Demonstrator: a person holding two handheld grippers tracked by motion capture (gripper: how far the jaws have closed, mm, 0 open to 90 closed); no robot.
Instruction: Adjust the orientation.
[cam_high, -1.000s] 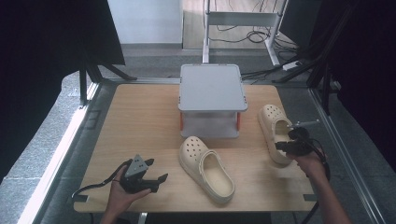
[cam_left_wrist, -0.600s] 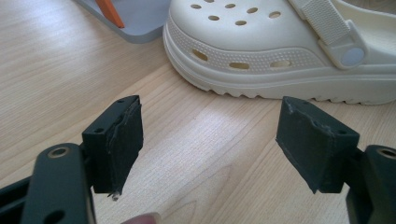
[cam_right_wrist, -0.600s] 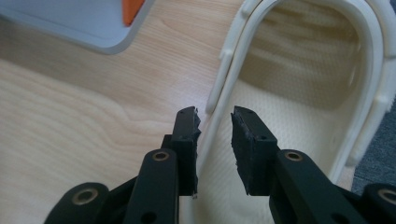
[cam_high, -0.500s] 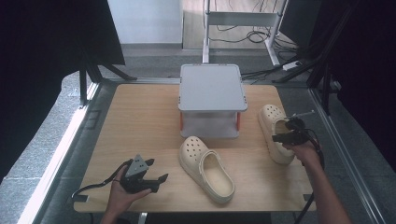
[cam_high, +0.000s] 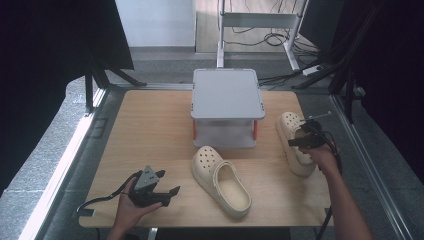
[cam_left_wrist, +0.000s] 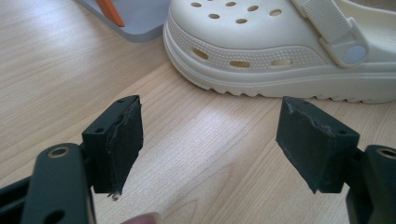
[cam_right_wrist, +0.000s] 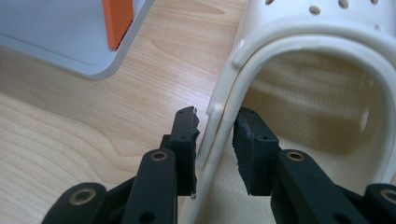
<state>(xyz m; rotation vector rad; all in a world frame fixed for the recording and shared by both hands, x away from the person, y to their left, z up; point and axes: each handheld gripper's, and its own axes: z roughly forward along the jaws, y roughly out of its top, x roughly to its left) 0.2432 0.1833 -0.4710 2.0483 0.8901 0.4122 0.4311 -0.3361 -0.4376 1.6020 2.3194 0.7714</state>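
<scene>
Two cream clogs lie on the wooden table (cam_high: 150, 130). One clog (cam_high: 220, 180) sits in the middle near the front, and it lies just beyond my left gripper's pads (cam_left_wrist: 280, 46). The other clog (cam_high: 287, 122) lies at the right. My right gripper (cam_high: 301, 138) is at that clog's inner side; its jaws have just been opening and straddle the clog's side wall (cam_right_wrist: 224, 93), pads close on either side without pressing. My right gripper (cam_right_wrist: 215, 121) holds nothing. My left gripper (cam_high: 167, 196) rests open at the front left, its jaws (cam_left_wrist: 210, 121) wide apart over bare wood.
A grey two-level stand (cam_high: 227, 92) with orange posts (cam_right_wrist: 116, 23) sits at the back middle of the table, just left of the right clog; its corner (cam_left_wrist: 130, 18) is near the middle clog's toe. Cables trail from both grippers.
My right gripper has slid up along the right clog toward its toe end and its jaws stand wider. The left hand and the middle clog have not moved.
</scene>
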